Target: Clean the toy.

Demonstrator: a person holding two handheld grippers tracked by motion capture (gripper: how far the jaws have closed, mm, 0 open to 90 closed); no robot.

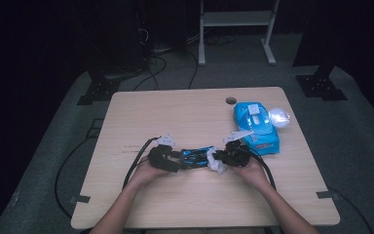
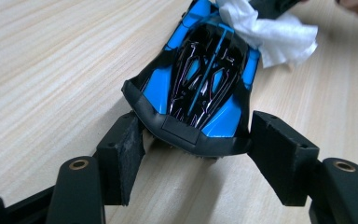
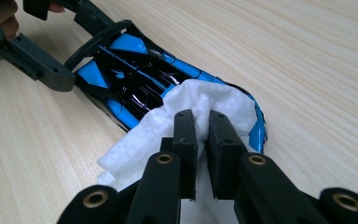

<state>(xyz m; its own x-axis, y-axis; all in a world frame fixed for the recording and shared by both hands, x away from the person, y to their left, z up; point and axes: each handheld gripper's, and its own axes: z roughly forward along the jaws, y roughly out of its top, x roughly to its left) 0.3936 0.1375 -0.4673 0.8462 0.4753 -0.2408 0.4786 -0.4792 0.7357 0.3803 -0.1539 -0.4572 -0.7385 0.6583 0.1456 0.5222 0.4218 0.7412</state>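
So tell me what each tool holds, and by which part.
Right tool pinches the white wipe by its bunched middle. Left tool brackets the toy car at one end.

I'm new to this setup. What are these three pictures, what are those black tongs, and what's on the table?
A person holds a two-jaw gripper in each hand. The high view looks down on the wooden table; the other two cameras ride on the grippers.

The left gripper has its jaws at either side of the end of a blue and black toy car. The right gripper is shut on a white wipe lying against the car's other end. A blue wipes pack lies at the far right.
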